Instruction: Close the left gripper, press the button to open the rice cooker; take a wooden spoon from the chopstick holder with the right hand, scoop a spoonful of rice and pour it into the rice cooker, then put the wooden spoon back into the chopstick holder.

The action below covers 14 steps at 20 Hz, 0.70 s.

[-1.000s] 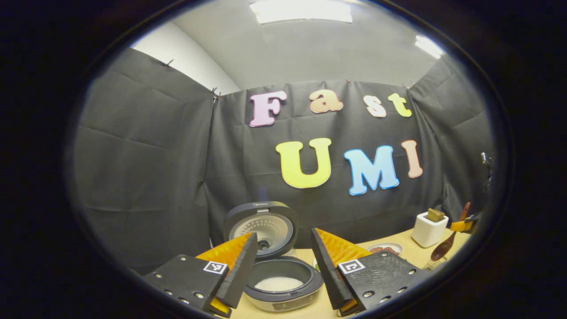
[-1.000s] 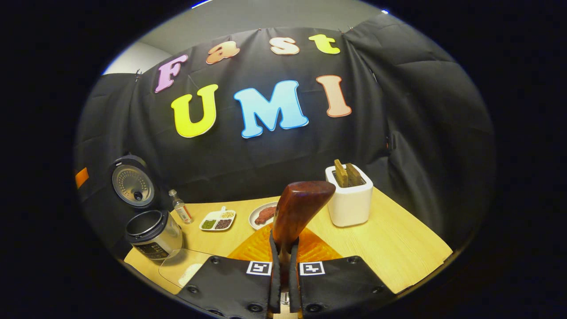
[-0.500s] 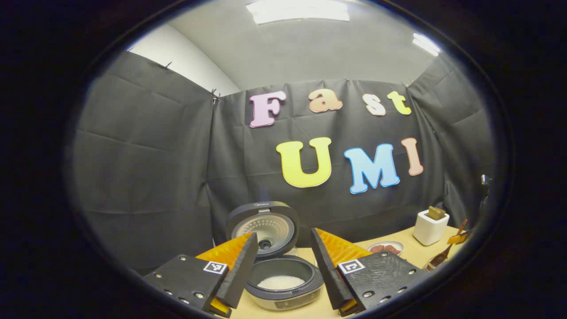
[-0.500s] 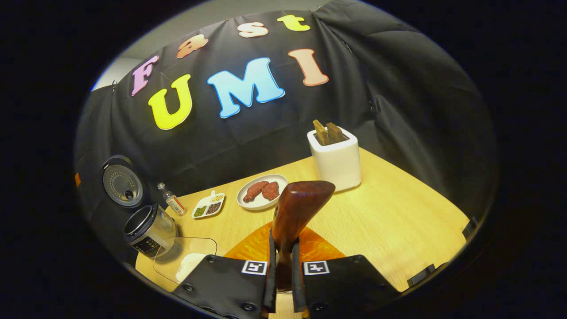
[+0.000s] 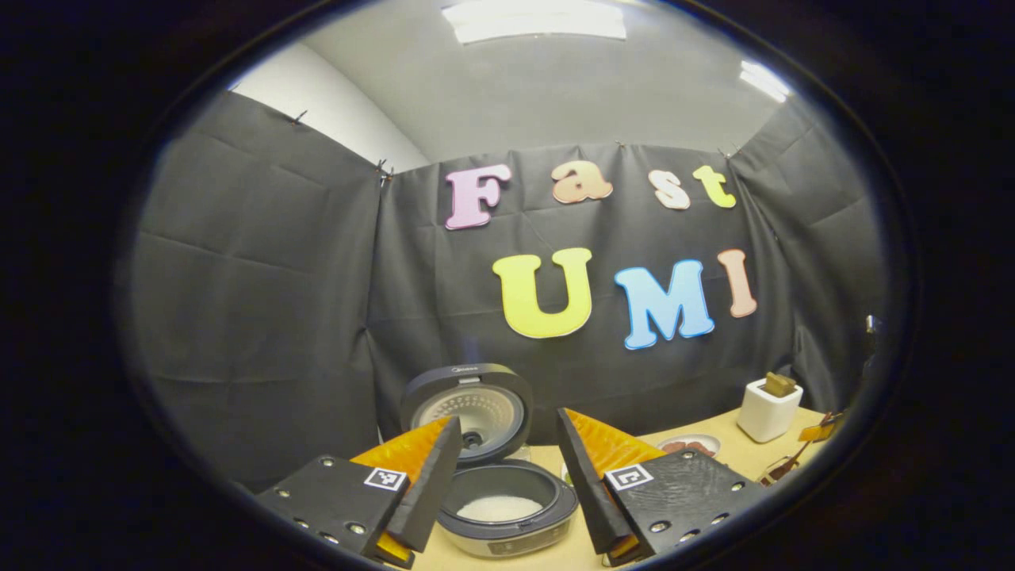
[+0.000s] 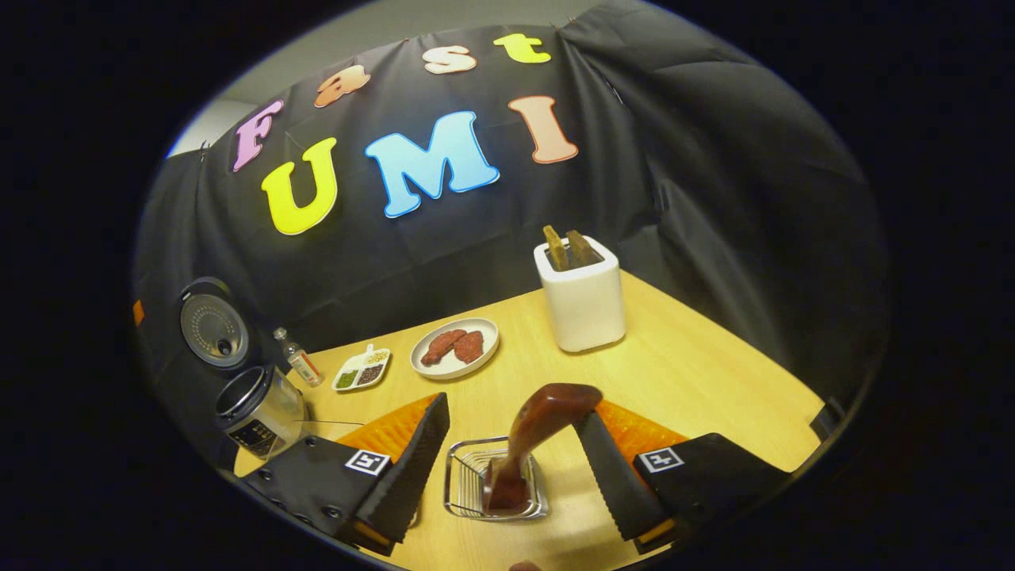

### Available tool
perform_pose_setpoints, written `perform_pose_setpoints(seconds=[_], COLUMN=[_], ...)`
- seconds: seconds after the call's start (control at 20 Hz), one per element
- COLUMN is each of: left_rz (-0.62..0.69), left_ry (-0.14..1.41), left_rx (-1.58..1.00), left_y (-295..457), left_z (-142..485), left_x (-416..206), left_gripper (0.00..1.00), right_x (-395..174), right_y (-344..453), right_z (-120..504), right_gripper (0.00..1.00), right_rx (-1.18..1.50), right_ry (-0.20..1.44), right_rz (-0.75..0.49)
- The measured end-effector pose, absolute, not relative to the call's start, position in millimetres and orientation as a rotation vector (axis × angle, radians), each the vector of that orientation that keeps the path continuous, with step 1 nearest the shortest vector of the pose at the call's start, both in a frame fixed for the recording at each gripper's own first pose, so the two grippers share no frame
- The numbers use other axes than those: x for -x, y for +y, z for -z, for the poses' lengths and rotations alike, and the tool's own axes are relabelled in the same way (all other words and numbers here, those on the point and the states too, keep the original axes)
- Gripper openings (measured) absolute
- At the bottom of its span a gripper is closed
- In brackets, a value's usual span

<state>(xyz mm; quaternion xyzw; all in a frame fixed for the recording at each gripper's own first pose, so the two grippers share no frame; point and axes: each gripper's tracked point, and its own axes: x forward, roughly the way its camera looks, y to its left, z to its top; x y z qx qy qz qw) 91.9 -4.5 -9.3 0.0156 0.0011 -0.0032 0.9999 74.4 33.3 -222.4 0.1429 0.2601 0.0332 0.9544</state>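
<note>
Now, in the left gripper view, the left gripper (image 5: 507,476) hangs with its fingers spread wide apart, nothing between them but air, and straight beyond that gap sits the rice cooker (image 5: 507,511), lid (image 5: 468,408) tipped up and back, white rice (image 5: 501,507) lying in the pot. Off to the right of the rice cooker, on the wooden table (image 5: 737,456), a plate (image 5: 688,446) of reddish pieces, and further right the white block (image 5: 767,411) with wood sticking out of its top. Over to the right gripper view: the right gripper (image 6: 511,468) is open too, fingers well apart, and the wooden spoon (image 6: 527,444) stands between them in the wire chopstick holder (image 6: 496,488), leaning, its broad end up, neither finger touching it. Here the rice cooker (image 6: 258,408) is far off to the left, lid (image 6: 210,325) up; just to its right a small bottle (image 6: 300,366), a divided dish (image 6: 361,369), then the plate (image 6: 454,349), and the white block (image 6: 581,295) furthest right.
</note>
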Motion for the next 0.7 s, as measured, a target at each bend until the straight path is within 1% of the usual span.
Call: perform_pose_setpoints(seconds=[0.15,0.3,0.5,0.7], left_rz=[0.013,0.021,0.016,-0.005], left_ry=[0.000,0.006,0.017,-0.001], left_rx=[-0.044,-0.035,-0.033,-0.038], left_y=[-5.3,-4.9,3.5,21.3], left_z=[6.1,3.6,-3.7,-18.6], left_x=[-101.8,-121.7,-155.3,-199.6], left_gripper=[0.76,0.75,0.75,0.76], right_x=[-70.8,-66.7,-64.7,-63.1], right_y=[11.2,1.1,7.2,33.0], right_z=[192.7,152.1,99.9,74.5], right_gripper=[0.98,0.98,0.98,0.98], right_rx=[-0.195,-0.114,-0.027,-0.025], right_ry=[0.439,0.344,0.227,0.178], right_rz=[-0.012,0.014,0.023,0.001])
